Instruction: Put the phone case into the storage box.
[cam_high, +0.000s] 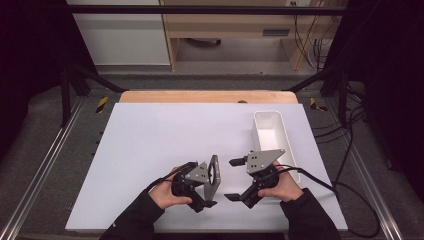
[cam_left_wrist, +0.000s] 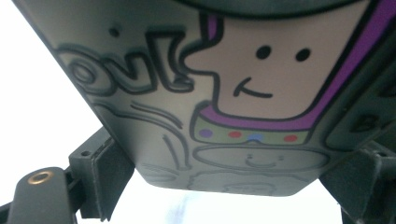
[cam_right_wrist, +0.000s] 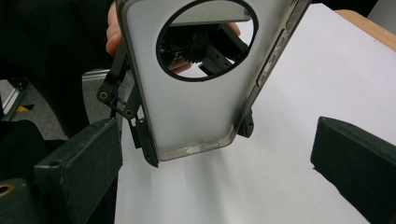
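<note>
Progress looks early: left gripper (cam_high: 212, 192) grasps the grey translucent phone case with cartoon print (cam_high: 214, 172) upright, right gripper (cam_high: 235, 179) released at its three o'clock, white rectangular plastic bin (cam_high: 270, 132) unfilled.

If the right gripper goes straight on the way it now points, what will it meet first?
Most likely the phone case held up by the left gripper. It stands in line ahead of the open right gripper, though the depth is unclear.
</note>
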